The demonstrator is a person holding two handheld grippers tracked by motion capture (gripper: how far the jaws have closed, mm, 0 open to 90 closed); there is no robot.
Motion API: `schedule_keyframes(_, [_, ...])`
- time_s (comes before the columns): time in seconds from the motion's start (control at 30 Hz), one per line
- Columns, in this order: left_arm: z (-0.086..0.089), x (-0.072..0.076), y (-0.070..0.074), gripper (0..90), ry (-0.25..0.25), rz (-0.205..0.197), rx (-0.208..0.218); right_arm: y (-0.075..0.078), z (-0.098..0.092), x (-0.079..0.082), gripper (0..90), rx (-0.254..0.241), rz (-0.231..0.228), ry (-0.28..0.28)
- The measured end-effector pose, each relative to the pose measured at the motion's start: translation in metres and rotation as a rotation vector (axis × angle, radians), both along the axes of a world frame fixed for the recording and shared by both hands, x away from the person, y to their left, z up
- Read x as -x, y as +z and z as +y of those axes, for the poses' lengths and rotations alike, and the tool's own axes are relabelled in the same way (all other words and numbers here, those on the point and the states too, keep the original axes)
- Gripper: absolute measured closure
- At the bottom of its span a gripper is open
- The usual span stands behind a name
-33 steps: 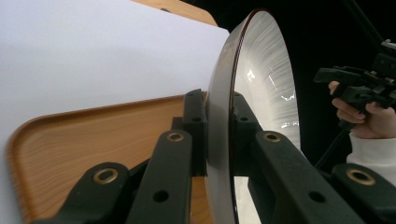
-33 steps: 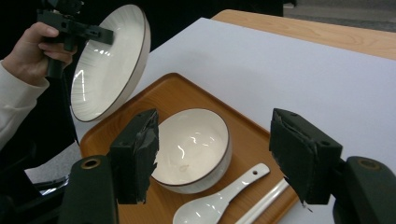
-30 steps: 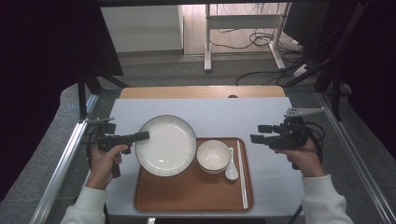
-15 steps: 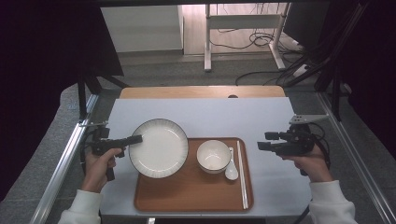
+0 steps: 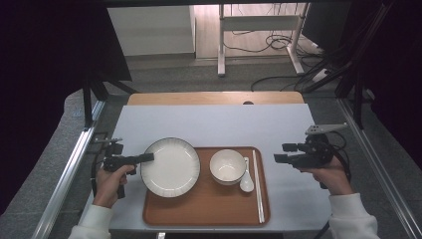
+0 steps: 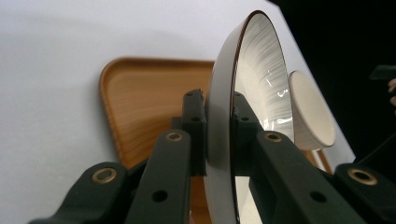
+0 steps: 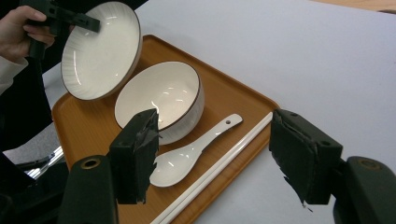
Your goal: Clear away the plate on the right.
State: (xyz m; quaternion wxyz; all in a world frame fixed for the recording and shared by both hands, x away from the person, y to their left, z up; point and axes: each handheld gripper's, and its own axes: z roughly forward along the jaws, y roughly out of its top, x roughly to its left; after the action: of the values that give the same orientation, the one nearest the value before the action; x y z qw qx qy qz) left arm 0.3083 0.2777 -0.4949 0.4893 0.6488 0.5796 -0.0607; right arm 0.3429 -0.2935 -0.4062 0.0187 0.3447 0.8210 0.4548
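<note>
My left gripper [image 5: 149,158] is shut on the rim of a white ribbed plate [image 5: 171,167], one jaw on each face of it in the left gripper view, where the left gripper [image 6: 218,116] pinches the plate [image 6: 261,84]. The plate [image 7: 100,51] is tilted over the left part of a wooden tray [image 5: 204,209], held edge raised, low edge close to the tray floor. My right gripper [image 5: 283,153] hovers open off the tray's right side; in its own view the right gripper [image 7: 217,144] has nothing between its pads.
On the tray [image 7: 88,130] stand a white bowl [image 5: 227,166], a white spoon [image 5: 245,183] and a pair of chopsticks [image 5: 257,184] along the right edge. Metal rails run down both sides of the white table [image 5: 214,124].
My left gripper has come down and nearer with the plate, which now sits lower over the tray. The right hand has hardly moved.
</note>
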Motion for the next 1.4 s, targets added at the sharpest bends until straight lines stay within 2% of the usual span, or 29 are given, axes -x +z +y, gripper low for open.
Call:
schedule_keyframes(0.2, [-0.009,-0.003,-0.013,80.5,-0.019,0.035,-0.032,-0.002,0.002,0.000,32.8,0.007,0.002,0.001])
schedule_keyframes(0.4, [-0.013,-0.006,-0.019,81.1,-0.028,0.054,-0.019,-0.003,0.001,-0.001,32.6,0.014,0.006,0.001])
schedule_keyframes(0.47, [-0.015,-0.008,-0.023,81.9,-0.034,0.066,-0.035,-0.004,0.001,-0.001,32.6,0.016,0.010,-0.005])
schedule_keyframes(0.53, [-0.017,-0.009,-0.026,82.9,-0.036,0.071,-0.069,-0.005,0.000,-0.001,32.5,0.021,0.014,-0.006])
schedule_keyframes(0.7, [-0.018,-0.009,-0.027,82.5,-0.040,0.068,-0.076,-0.006,0.000,-0.001,32.2,0.029,0.018,-0.003])
schedule_keyframes(0.87, [-0.019,-0.010,-0.030,79.9,-0.045,0.075,-0.127,-0.007,0.000,-0.002,31.9,0.037,0.026,-0.010])
schedule_keyframes(1.0, [-0.020,-0.010,-0.031,78.4,-0.042,0.076,-0.136,-0.008,0.000,-0.002,31.9,0.045,0.027,-0.010])
schedule_keyframes(1.17, [-0.023,-0.012,-0.035,71.8,-0.056,0.085,-0.171,-0.009,0.000,-0.002,31.6,0.047,0.027,-0.010])
schedule_keyframes(1.3, [-0.025,-0.012,-0.035,65.3,-0.062,0.089,-0.163,-0.010,0.000,-0.002,31.4,0.050,0.026,-0.011])
schedule_keyframes(1.4, [-0.028,-0.012,-0.036,55.9,-0.070,0.101,-0.176,-0.010,0.000,-0.002,31.4,0.053,0.028,-0.010])
